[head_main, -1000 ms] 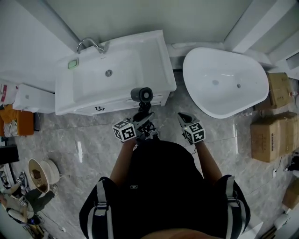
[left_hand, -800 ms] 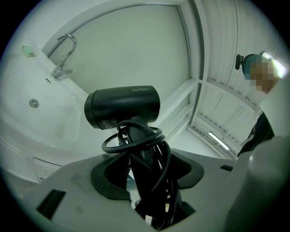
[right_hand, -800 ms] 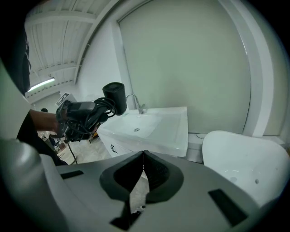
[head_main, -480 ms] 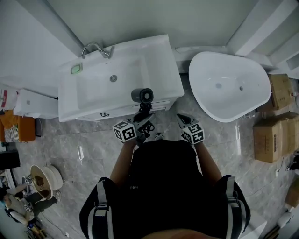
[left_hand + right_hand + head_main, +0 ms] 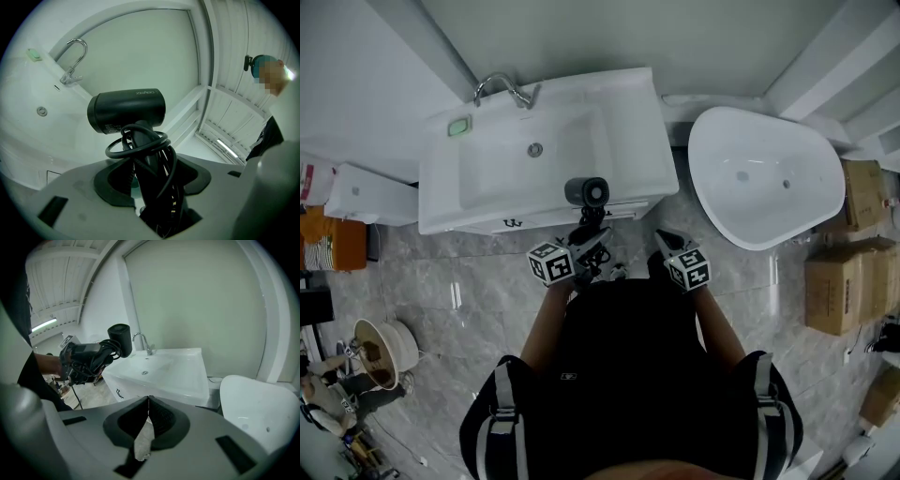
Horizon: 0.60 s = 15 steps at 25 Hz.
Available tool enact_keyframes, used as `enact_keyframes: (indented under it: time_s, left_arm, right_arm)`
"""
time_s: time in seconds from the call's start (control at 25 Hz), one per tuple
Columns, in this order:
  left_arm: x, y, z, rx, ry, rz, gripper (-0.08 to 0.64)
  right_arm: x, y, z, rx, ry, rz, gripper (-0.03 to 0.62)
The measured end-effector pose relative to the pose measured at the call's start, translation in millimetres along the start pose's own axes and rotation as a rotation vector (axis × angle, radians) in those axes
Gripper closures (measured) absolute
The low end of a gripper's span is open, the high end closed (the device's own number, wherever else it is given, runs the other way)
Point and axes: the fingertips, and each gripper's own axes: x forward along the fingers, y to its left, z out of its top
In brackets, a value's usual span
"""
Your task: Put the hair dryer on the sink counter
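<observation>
Head view: left gripper (image 5: pixel 591 236) nearly level, fingers (image 5: pixel 110 185) around hair dryer (image 5: pixel 586 191) handle.

Black hair dryer (image 5: pixel 585 191), white sink counter (image 5: pixel 636 131)

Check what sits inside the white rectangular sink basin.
Only a round metal drain shows inside the white sink basin. The black hair dryer, held in the left hand-held gripper, covers a bit of the front rim.

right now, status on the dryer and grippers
Left gripper shut on dryer. Right gripper shut, empty. Dryer aloft near counter front edge, not set down. Nothing in the way.
</observation>
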Motion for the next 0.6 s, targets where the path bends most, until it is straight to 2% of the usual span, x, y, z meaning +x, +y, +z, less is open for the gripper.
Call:
enact_keyframes:
  time_s: [0.32,0.6]
  left_arm:
    - [-10,12,12,-0.008,-0.061,0.051,0.328]
    - [-11,21,25,0.003,-0.078,0.086,0.328]
  right_arm:
    - [20,0,18,-0.045,0.003,0.056,0.534]
    - [40,-5,34,-0.073,-0.005,0.096,0.534]
